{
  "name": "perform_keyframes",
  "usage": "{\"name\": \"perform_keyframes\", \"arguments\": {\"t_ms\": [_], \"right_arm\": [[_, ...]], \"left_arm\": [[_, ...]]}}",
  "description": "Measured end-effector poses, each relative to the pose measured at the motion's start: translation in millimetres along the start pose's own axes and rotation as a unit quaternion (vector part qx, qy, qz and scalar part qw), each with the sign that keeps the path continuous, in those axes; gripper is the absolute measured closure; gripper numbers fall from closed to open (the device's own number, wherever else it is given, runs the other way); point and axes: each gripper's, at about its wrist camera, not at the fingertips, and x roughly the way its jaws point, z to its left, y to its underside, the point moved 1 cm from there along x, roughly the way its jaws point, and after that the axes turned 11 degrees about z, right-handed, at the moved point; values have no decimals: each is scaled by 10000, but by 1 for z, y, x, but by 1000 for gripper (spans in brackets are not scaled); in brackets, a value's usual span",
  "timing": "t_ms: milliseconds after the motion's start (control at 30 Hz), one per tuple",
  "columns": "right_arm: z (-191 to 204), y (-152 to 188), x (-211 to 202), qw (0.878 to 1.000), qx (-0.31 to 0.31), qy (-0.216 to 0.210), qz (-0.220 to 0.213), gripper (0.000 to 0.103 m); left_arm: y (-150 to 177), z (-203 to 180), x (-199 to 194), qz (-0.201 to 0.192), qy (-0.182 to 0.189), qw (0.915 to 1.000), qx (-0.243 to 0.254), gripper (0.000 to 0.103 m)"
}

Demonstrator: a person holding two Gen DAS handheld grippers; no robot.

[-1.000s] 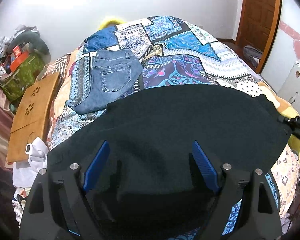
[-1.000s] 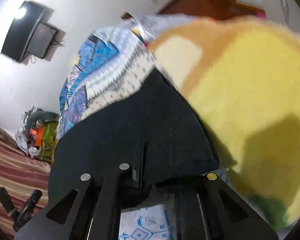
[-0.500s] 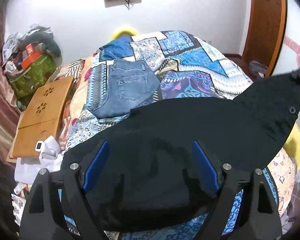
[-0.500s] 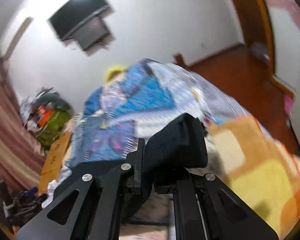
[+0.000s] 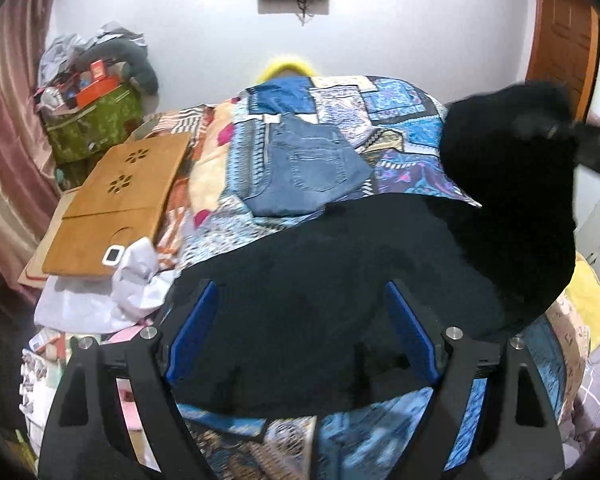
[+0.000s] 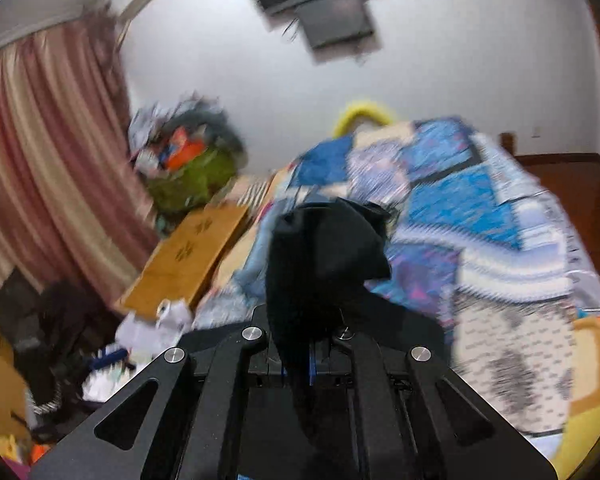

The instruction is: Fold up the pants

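Black pants lie across the near part of the patterned bed. My left gripper is open, its blue pads spread wide just above the black cloth, holding nothing. My right gripper is shut on one end of the black pants and holds it lifted above the bed. In the left wrist view that lifted end rises at the right, with the right gripper's dark tip beside it.
Folded blue jeans lie mid-bed beyond the black pants. A wooden lap tray sits at the bed's left edge, with white cloth beside it. A cluttered green bag stands by the curtain. A door is at the far right.
My right gripper has lifted its end of the black pants and swung it up and leftward over the bed. The left gripper stays open over the cloth.
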Motion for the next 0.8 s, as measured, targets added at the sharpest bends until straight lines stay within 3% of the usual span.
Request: {"name": "perform_keyframes", "arguments": {"t_ms": [167, 300, 400, 433, 467, 600, 800], "right_arm": [[21, 33, 73, 9945, -222, -118, 1019, 97], [32, 61, 98, 9868, -521, 30, 1535, 90], [37, 70, 95, 9826, -726, 12, 1708, 72], [37, 71, 91, 9812, -787, -102, 1760, 60], [38, 71, 85, 9802, -848, -186, 1778, 54], [46, 65, 60, 9793, -1070, -179, 1710, 52], [26, 40, 15, 9899, -1033, 117, 967, 47]], "left_arm": [[14, 21, -3, 94, -98, 9997, -191, 18], [18, 29, 0, 178, -106, 9993, -307, 18], [17, 28, 1, 178, -73, 9992, -354, 18], [14, 27, 1, 173, -50, 9992, -361, 18], [12, 25, 1, 166, -23, 9992, -360, 18], [-2, 12, -1, 78, 34, 9997, -225, 18], [-34, -16, -2, -151, 103, 9998, 122, 15]]}}
